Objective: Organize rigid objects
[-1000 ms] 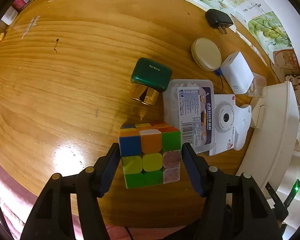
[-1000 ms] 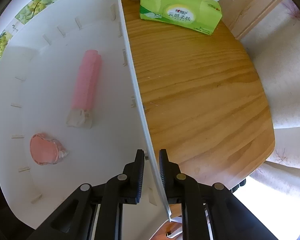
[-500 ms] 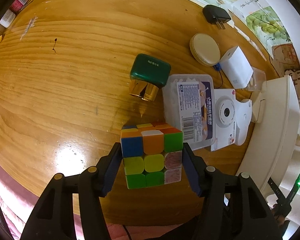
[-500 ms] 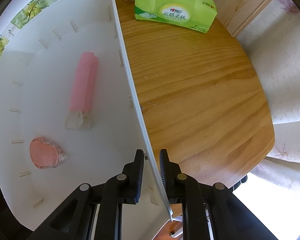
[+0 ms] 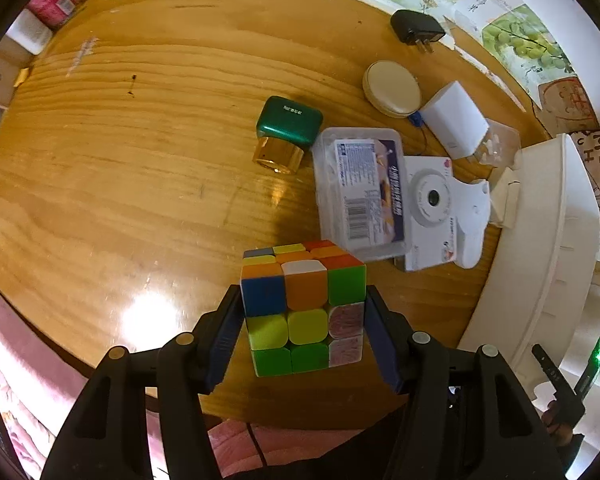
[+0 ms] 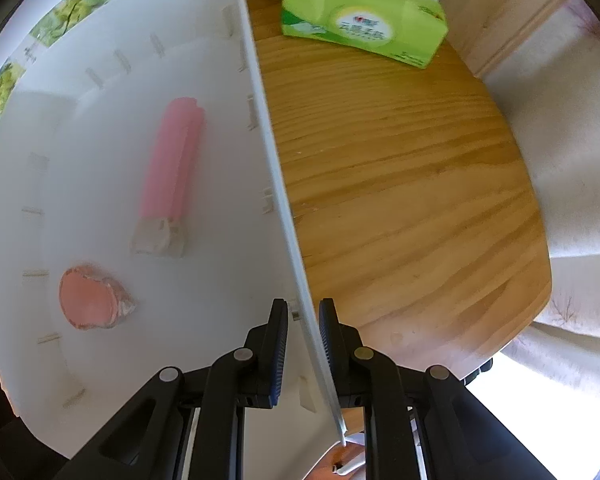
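My left gripper (image 5: 304,320) is shut on a scrambled Rubik's cube (image 5: 302,308) and holds it above the near edge of the wooden table (image 5: 140,160). My right gripper (image 6: 303,318) is shut on the thin wall of a white storage bin (image 6: 268,168), one finger inside and one outside. Inside the bin lie a pink tube (image 6: 176,168) and a pink heart-shaped case (image 6: 90,302). The bin's outer side also shows at the right of the left wrist view (image 5: 540,264).
Past the cube lie a green and gold box (image 5: 286,132), a clear plastic box with a label (image 5: 362,196), a white camera (image 5: 440,212), a white adapter (image 5: 456,120), a round beige tin (image 5: 392,88) and a black plug (image 5: 416,30). A green tissue pack (image 6: 364,20) sits beyond the bin.
The left gripper has closed on the cube and lifted it slightly; the table objects sit a little farther away. The right gripper keeps its hold on the bin wall, shifted slightly.
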Demonstrator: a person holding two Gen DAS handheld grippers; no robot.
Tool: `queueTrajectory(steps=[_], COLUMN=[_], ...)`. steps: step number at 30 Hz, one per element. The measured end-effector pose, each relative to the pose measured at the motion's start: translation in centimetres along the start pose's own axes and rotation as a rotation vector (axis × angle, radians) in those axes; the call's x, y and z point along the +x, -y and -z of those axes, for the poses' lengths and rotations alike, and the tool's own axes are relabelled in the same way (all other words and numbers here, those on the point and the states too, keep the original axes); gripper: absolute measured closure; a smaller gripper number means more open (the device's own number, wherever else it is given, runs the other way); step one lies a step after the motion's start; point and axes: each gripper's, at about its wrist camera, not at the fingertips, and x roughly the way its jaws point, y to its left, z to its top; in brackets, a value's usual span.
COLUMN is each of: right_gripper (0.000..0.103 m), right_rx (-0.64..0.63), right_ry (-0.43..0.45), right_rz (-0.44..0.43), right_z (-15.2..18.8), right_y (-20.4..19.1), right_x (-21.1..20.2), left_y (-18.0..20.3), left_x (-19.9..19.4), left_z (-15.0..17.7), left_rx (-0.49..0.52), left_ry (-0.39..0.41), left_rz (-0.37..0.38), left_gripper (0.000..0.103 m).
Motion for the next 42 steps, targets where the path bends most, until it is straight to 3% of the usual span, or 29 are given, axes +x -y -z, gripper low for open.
queueTrajectory(steps=[23, 35, 42], right_gripper=[0.087, 0.092, 0.094], right_rx=[-0.285, -0.422, -0.511], right_ry=[-0.031, -0.018, -0.011], right_rz=[-0.09, -0.11, -0.125], right_z=[-0.1, 0.2, 0.3], right_y=[-2.0, -3.0, -3.6], right_x=[-0.1, -0.3, -0.2], left_y=[8.7, 15.0, 18.6], left_x=[-8.4, -9.4, -8.1], left_z=[6.7, 9.0, 10.2], left_rx=[0.07, 0.161, 0.198], left_ry=[0.211, 0.246, 0.223], left_rz=[0.036, 0.056, 0.081], left_gripper=[0.041, 0.041, 0.041])
